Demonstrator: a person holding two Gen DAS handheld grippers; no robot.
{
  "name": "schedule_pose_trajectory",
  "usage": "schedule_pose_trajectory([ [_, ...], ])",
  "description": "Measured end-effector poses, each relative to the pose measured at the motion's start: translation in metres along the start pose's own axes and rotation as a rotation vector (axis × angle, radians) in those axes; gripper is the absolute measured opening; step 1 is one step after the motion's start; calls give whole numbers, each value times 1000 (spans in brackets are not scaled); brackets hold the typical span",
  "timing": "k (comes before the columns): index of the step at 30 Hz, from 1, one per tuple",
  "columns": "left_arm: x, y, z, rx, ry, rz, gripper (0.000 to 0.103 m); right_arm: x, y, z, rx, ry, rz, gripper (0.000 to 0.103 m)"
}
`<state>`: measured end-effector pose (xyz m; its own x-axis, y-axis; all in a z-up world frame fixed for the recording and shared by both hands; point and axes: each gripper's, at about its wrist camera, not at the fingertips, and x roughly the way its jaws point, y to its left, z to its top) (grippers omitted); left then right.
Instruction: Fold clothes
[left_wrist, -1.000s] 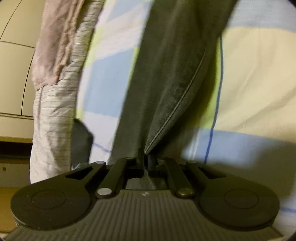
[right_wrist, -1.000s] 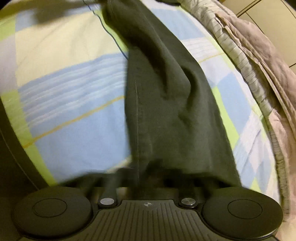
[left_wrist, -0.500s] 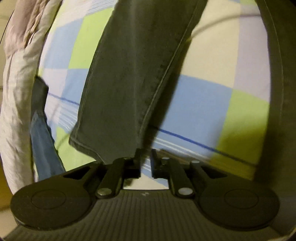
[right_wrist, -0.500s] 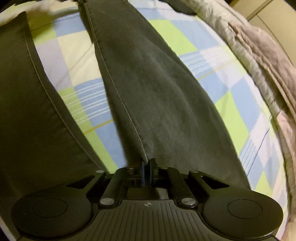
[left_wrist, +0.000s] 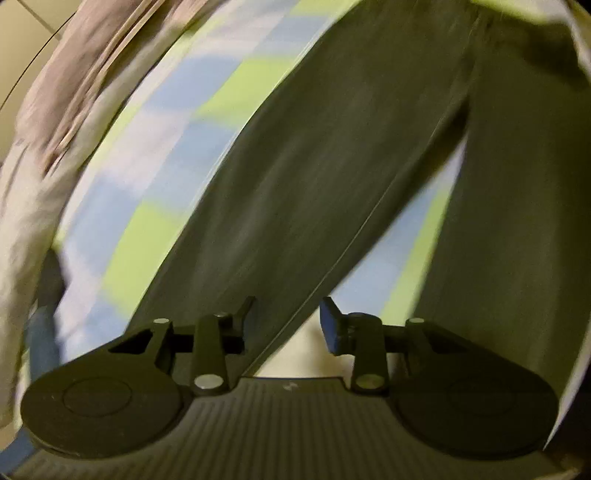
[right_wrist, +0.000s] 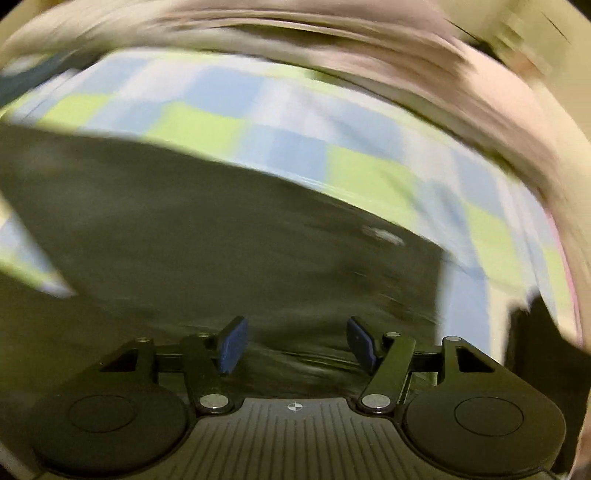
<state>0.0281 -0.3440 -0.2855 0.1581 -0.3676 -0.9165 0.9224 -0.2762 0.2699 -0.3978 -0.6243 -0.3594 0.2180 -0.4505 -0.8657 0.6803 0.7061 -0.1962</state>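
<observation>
Left wrist view, nearest first: left gripper (left_wrist: 288, 314) with jaws spread wide, nothing between the pads. One finger pad (left_wrist: 330, 328) shows its blue face on the right side of the gap. A stitched seam edge of the dark grey trousers (left_wrist: 314, 177) runs diagonally up from the gap between the fingers – the cloth lies just beyond and below the tips; contact cannot be judged, frame is motion-blurred. One trouser leg spreads up and right from the gripper across the middle of the view; a second leg runs up the right side, and the two meet near the top right. Between the legs a wedge of the checked bedsheet (left_wrist: 155, 155) shows – blue, lime-green and white squares.

Further left, at the sheet's edge: a rumpled pale striped quilt (left_wrist: 33, 192) with a pinkish-brown cloth (left_wrist: 81, 74) lying on top of it. A piece of blue denim (left_wrist: 42, 332) hangs low at the left edge. Top left corner: beige panels (left_wrist: 22, 48) with dark joint lines, surface type unclear.

Right wrist view, heavily blurred: right gripper (right_wrist: 293, 343) also has its jaws wide apart and empty, blue pads facing inward. The trousers (right_wrist: 221, 240) lie flat directly ahead of the tips, filling the lower and middle field as a broad dark panel. Behind it the checked sheet (right_wrist: 277, 122) curves across; beyond that, a band of pale and pinkish bedding (right_wrist: 424, 59) along the far edge.
</observation>
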Motion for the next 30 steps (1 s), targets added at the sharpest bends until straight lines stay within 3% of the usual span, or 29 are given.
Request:
schedule_pose_trajectory([
  [4,17,-57,88,-7,-77,-126,36,32,-110,-8,262,23,45,63],
  [7,34,-97,154,4,-135,-222,36,62,-163,-16,425,50,236,63],
  [10,49,-130,205,42,-158,-315,36,92,-183,-20,505,86,439,62],
  [12,51,-152,234,98,-177,-349,37,104,-190,-22,518,99,509,24],
  [15,53,-178,259,193,-195,-377,38,111,-190,-19,428,104,479,18],
  [21,77,-206,279,293,-173,-377,44,97,-181,-39,402,116,487,19],
  [22,81,-211,283,309,-170,-376,44,93,-180,-44,406,121,494,22],
  [23,86,-216,286,326,-166,-376,45,89,-179,-49,410,126,502,38],
  [25,86,-211,283,315,-168,-390,46,82,-177,-59,417,136,517,58],
  [30,86,-205,279,315,-176,-406,46,66,-171,-86,433,167,552,58],
])
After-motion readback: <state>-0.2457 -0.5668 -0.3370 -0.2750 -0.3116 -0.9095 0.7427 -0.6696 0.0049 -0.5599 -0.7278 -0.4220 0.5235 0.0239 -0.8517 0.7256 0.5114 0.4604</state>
